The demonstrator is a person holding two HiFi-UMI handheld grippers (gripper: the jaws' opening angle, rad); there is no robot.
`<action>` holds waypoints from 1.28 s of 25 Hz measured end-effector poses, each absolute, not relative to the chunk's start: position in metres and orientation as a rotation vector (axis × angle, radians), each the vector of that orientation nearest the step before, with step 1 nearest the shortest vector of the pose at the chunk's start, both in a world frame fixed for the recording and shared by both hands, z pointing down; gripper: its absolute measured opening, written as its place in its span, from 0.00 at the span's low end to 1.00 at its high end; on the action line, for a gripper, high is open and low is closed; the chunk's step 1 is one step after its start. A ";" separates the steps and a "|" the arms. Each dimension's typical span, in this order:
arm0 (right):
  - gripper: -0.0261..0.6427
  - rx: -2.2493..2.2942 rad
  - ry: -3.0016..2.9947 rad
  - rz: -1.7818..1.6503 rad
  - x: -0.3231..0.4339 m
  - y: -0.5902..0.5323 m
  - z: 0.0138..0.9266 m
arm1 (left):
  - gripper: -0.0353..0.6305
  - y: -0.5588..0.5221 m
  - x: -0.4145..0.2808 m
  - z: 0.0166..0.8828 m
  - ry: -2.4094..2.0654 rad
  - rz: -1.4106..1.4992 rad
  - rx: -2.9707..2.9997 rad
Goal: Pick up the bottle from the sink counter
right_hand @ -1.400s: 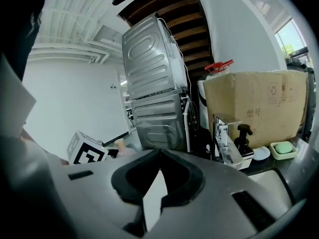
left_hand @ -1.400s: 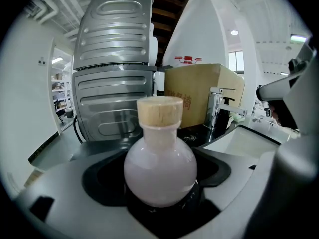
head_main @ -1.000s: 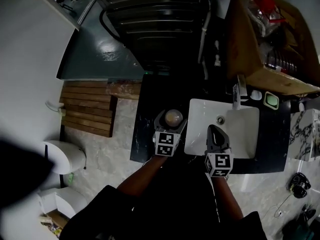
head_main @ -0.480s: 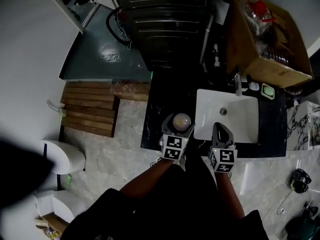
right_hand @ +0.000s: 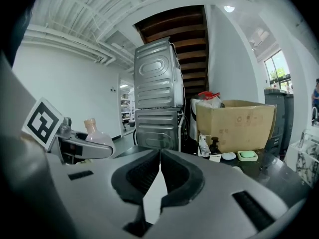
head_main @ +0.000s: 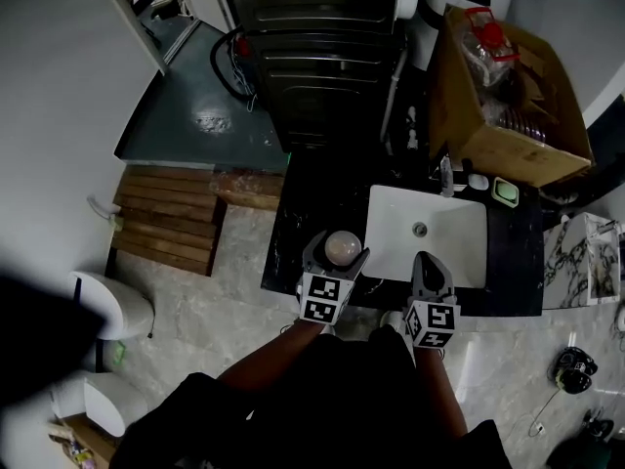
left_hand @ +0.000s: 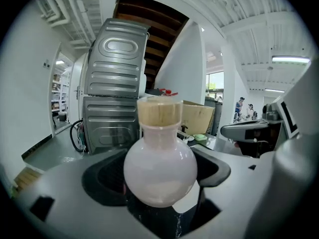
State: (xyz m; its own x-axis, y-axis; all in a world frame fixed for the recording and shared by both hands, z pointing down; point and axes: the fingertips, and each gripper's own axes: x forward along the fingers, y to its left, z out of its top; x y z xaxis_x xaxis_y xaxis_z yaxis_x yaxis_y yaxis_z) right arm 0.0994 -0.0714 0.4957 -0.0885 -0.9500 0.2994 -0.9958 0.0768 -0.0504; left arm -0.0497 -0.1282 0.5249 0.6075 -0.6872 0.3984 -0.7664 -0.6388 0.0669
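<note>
While the left gripper [head_main: 335, 252] has its jaws clamped on the round belly of the bottle [left_hand: 159, 167], the right gripper [right_hand: 158, 176] hangs just beside it with its jaws pressed together on nothing. The bottle is pale pink with a tan, cork-like cap, and it stands upright between the left jaws over the dark marbled counter [head_main: 291, 225], just left of the white sink [head_main: 451, 254]. Whether its base touches the counter or has cleared it cannot be told from any view.

By the look of things, the grasp is made and the lift is the step in hand. The next move likely calls for a straight rise with the bottle kept upright, since the smooth, rounded belly could slip or turn in the pads if it tilts.

No brand, label or print shows on the bottle. The cardboard box [head_main: 508, 101] behind the sink carries faint marks too small to read, and the cubes on the grippers bear only black-and-white square patterns, not words.
</note>
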 end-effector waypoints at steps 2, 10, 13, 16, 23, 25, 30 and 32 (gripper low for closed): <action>0.10 1.970 -2.171 0.360 0.112 -0.073 0.495 | 0.63 -0.128 -0.043 0.519 -1.217 0.507 2.607; 0.10 1.944 -2.255 0.387 0.172 -0.090 0.479 | 0.63 -0.144 0.004 0.503 -1.336 0.493 2.587; 0.10 1.933 -2.272 0.353 0.195 -0.100 0.471 | 0.63 -0.150 0.020 0.503 -1.358 0.482 2.577; 0.10 1.942 -2.271 0.331 0.218 -0.110 0.467 | 0.63 -0.156 0.036 0.503 -1.369 0.467 2.560; 0.09 1.908 -2.246 0.318 0.239 -0.122 0.471 | 0.63 -0.167 0.057 0.493 -1.392 0.443 2.571; 0.09 1.891 -2.238 0.318 0.242 -0.124 0.473 | 0.63 -0.170 0.062 0.492 -1.393 0.451 2.568; 0.09 1.893 -2.262 0.315 0.251 -0.129 0.472 | 0.63 -0.174 0.072 0.492 -1.408 0.471 2.552; 0.09 1.915 -2.249 0.300 0.258 -0.131 0.471 | 0.63 -0.176 0.074 0.493 -1.418 0.475 2.543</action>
State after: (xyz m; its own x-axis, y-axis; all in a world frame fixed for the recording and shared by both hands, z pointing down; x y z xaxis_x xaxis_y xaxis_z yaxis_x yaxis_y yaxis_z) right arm 0.2577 -0.1310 0.4710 -0.1592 -0.9526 0.2592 -0.9872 0.1537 -0.0415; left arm 0.0741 -0.1758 0.4933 0.4907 -0.7904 0.3666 -0.8518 -0.5238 0.0109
